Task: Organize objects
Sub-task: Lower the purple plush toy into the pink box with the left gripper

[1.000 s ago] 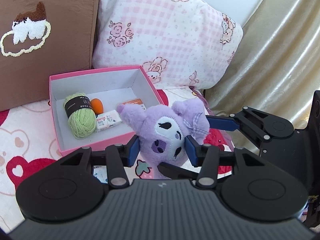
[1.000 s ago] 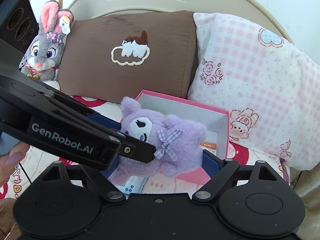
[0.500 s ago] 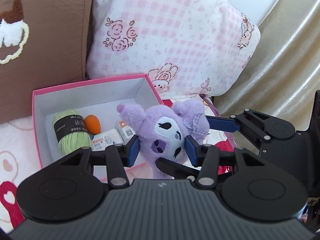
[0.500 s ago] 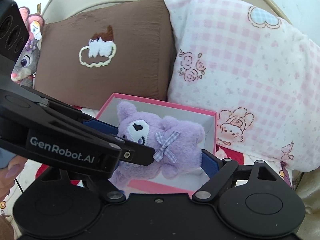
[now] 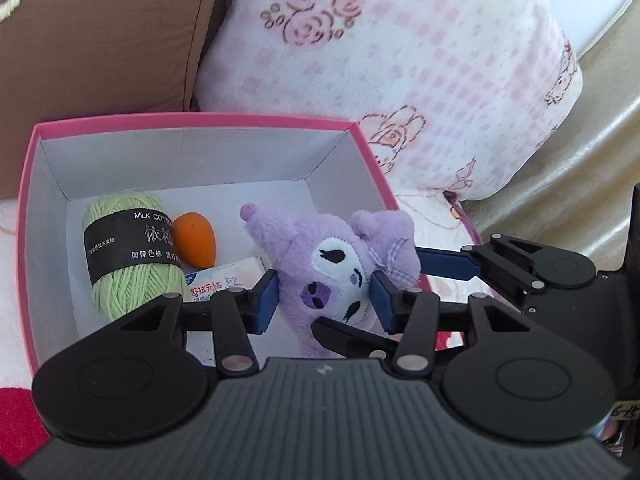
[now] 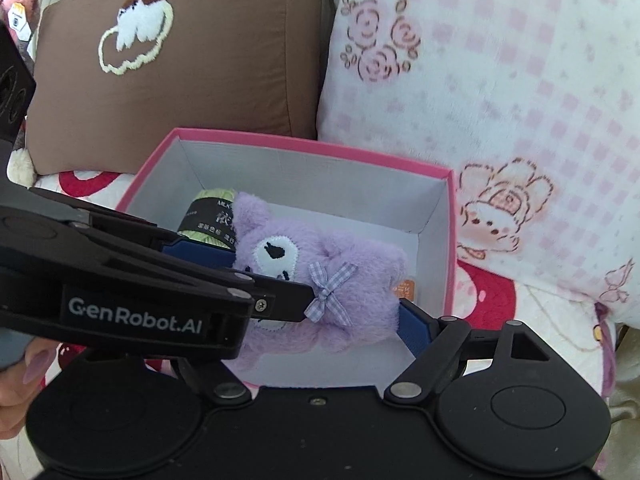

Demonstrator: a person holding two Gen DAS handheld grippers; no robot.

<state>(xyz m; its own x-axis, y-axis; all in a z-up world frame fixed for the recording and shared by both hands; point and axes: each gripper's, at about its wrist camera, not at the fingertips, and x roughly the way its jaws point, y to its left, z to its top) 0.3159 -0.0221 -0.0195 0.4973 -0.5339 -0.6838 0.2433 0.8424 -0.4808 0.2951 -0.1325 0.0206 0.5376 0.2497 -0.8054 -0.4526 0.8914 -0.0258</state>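
Both grippers on purple plush point(image 5: 328, 268) over pink box point(image 5: 200, 120); right fingers point(image 6: 416, 330) closing, seemingly touching.

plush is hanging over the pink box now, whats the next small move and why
Probably lower it a bit further into the free right part of the pink box, then release. The purple plush hangs over the opening, pinched by the left gripper, with the right gripper closing around it. The green yarn, orange egg and packet fill the left side.
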